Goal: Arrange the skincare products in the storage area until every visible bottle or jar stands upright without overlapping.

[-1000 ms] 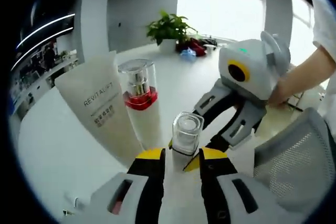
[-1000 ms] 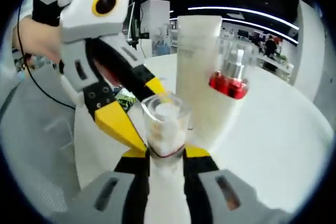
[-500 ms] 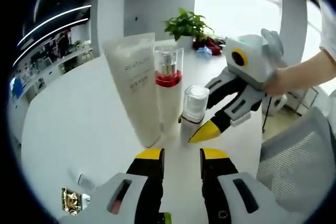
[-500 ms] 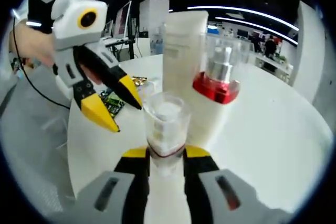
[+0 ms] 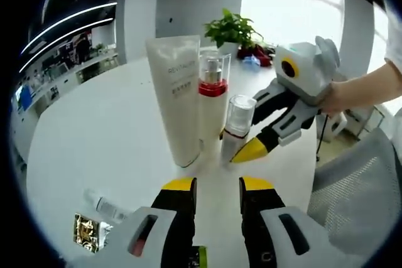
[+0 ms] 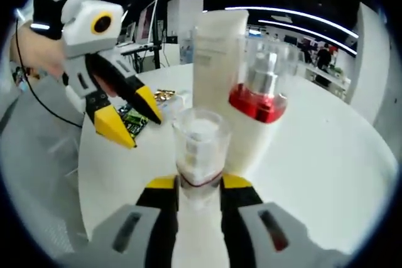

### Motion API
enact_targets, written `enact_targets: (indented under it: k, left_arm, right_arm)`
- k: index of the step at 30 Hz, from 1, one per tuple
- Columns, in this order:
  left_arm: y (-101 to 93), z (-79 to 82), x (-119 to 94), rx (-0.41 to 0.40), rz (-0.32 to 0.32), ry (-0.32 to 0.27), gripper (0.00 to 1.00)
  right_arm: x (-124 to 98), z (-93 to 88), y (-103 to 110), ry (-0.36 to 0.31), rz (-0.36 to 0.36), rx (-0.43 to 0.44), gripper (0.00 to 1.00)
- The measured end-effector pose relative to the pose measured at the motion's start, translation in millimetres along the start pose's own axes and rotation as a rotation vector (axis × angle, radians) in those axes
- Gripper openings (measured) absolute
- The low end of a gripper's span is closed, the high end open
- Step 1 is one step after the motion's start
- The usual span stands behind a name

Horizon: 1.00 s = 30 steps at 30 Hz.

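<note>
1. Jaws of the right gripper (image 6: 197, 183) clamp the lower body of the small clear-capped bottle (image 6: 200, 149); in the left gripper view that gripper (image 5: 259, 149) reaches in from the right with its yellow tips at the bottle's base.
2. Left gripper (image 5: 217, 186) holds nothing: its jaws stand parted over bare table, near the bottles but apart from them.
3. The small clear-capped bottle (image 5: 237, 123) stands on the white table (image 5: 88, 149), just beside the red-collared pump bottle (image 5: 212, 108), which in turn stands beside the white tube (image 5: 178, 105) marked REVITALIFT.
4. Progress, judging by how things lie: all three stand upright in a tight row and none lies over another, though whether neighbours touch cannot be told. The arranging looks nearly finished; what seems left is letting go of the small bottle without tipping it.
5. Near the left gripper lie a small clear item (image 5: 108, 205) on its side and a gold-patterned packet (image 5: 88, 230); whether the small item counts as a product to stand up cannot be told.
6. Axes: each bottle's long axis runs vertical, caps up. The tube stands on its cap end, flat crimped end uppermost, its printed face toward the left gripper.
</note>
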<state>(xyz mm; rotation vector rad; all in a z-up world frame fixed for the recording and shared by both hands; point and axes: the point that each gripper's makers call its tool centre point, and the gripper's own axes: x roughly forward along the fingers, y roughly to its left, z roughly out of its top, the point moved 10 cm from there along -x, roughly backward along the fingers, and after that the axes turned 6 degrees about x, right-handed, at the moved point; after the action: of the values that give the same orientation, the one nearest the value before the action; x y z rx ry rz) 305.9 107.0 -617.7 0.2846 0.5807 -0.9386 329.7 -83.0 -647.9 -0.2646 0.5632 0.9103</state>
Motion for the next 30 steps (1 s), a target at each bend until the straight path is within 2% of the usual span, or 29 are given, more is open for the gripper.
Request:
enact_targets:
  k: [11, 14, 17, 30]
  left_arm:
    - [-3.5, -4.0, -5, 0.000, -0.005, 0.007, 0.25]
    - [-4.6, -5.8, -8, -0.006, -0.003, 0.011, 0.26]
    - [-6.0, -7.7, -12, -0.009, 0.003, 0.017, 0.29]
    - [-14.5, -21.9, -40, -0.056, 0.041, 0.029, 0.41]
  right_arm:
    - [-4, -3.0, 3, 0.008, -0.023, 0.027, 0.34]
    - [-7, -2.9, 6, 0.003, -0.033, 0.032, 0.39]
    - [-11, -3.0, 9, 0.000, -0.047, 0.036, 0.46]
    - [-38, -6.2, 32, -0.009, -0.095, 0.093, 0.53]
